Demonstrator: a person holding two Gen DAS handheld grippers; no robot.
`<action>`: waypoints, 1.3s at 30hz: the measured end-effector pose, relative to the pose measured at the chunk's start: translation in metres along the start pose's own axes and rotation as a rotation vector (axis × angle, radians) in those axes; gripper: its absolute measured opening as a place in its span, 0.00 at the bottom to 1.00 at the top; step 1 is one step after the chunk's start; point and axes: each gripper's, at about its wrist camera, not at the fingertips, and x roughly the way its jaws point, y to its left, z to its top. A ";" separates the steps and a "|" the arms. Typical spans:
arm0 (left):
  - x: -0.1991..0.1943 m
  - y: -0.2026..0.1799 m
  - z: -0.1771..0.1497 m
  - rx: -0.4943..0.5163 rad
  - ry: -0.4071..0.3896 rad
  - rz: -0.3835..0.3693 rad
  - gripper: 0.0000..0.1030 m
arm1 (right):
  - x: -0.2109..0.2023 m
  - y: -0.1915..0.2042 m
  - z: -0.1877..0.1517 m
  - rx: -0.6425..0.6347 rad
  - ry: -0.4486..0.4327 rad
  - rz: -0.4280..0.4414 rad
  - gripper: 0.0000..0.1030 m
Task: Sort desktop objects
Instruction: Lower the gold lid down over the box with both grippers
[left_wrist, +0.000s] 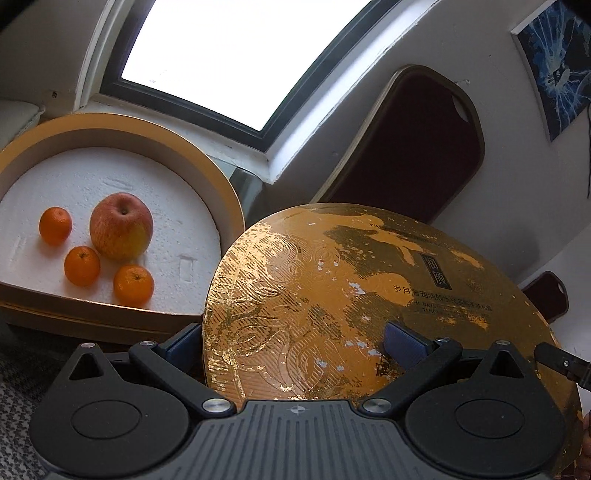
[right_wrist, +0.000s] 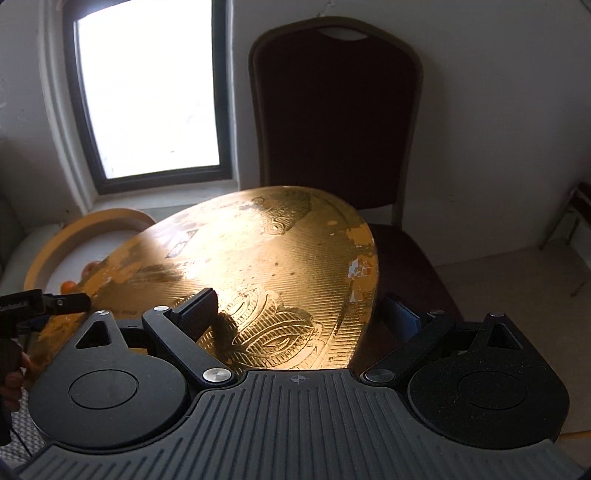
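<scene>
Both the left claw (left_wrist: 295, 341) and right claw (right_wrist: 301, 314) grip the round gold-foil lid (left_wrist: 332, 295), which hides part of the open gold box (left_wrist: 207, 173) holding fruit.

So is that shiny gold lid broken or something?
Worn rather than broken: the gold lid has foil flaking off, showing white chips and dull patches across its top. It is also off its box, held tilted between both grippers, while the fruit sits uncovered.
</scene>
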 end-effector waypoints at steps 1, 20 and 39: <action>-0.002 0.002 0.000 0.000 -0.002 0.005 0.98 | -0.001 0.000 0.000 -0.001 0.000 -0.003 0.93; -0.052 0.081 0.028 -0.049 -0.082 0.216 0.98 | 0.063 0.065 0.005 -0.035 -0.002 0.199 0.93; -0.093 0.135 0.112 0.080 -0.276 0.486 0.98 | 0.177 0.191 0.042 0.018 -0.108 0.540 0.93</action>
